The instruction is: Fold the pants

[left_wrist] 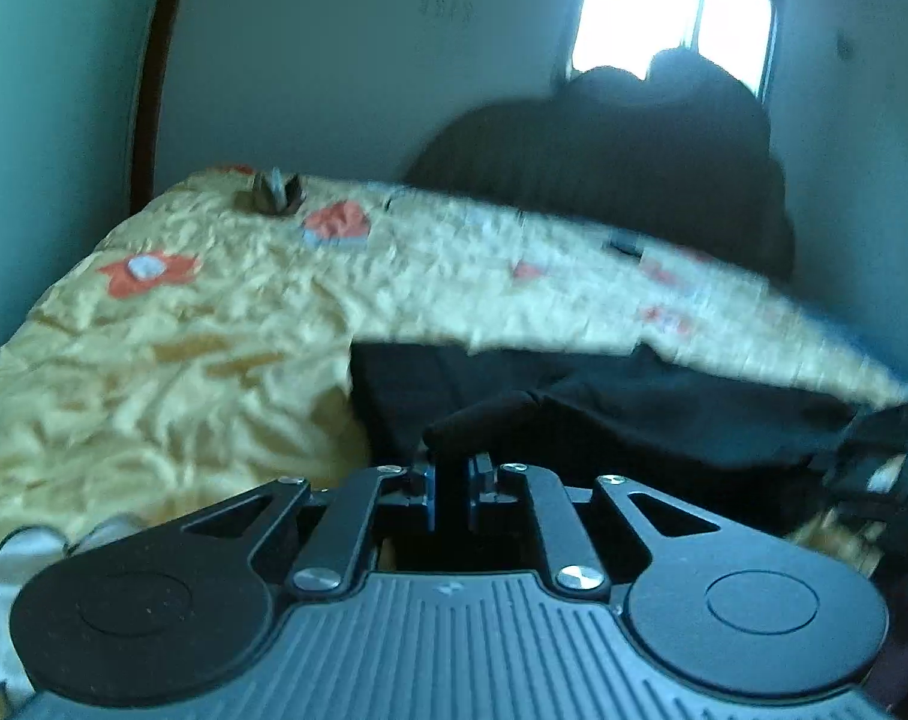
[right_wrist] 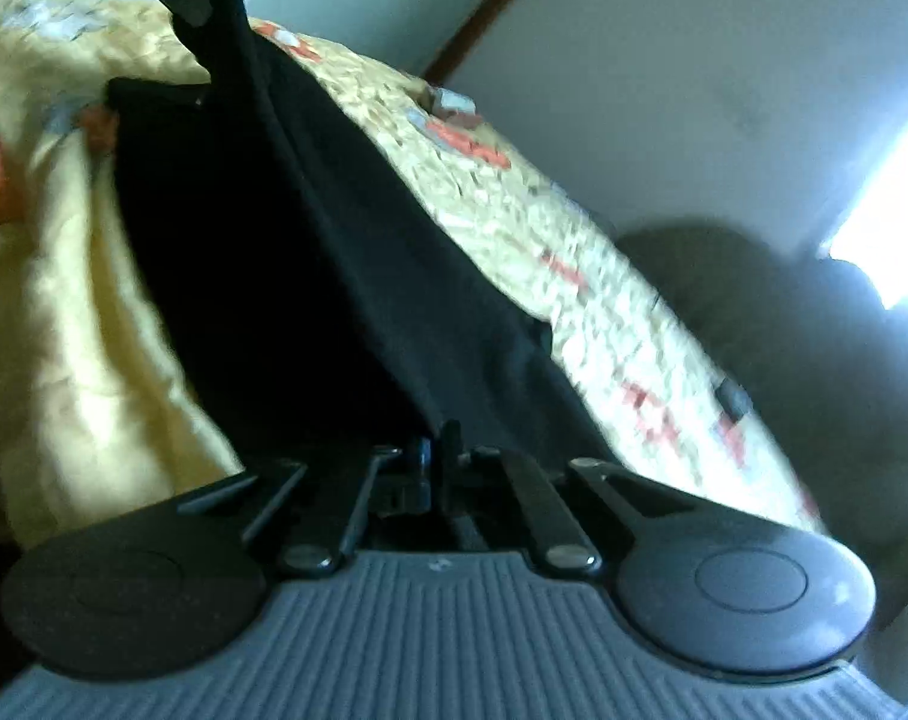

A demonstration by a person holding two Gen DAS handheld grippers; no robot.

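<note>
The pants (left_wrist: 634,414) are plain black. The bedspread (left_wrist: 202,312) is yellow, with red-orange flowers that have pale grey-blue centres, scattered toward the upper left of the frame in the left wrist view. Both grippers are black with grey ribbed bodies: the left gripper (left_wrist: 457,474) and the right gripper (right_wrist: 439,450). The wall (left_wrist: 346,60) is pale grey-white.

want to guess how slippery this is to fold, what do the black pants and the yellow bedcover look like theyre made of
Black pants: looks like a soft matte knit or cotton; no shine, drapes in loose folds between the grippers. Blur leaves the weave unclear.
Yellow bedcover: looks like glossy satin-like quilted fabric; puckered surface catches light, with orange flower patches.
</note>
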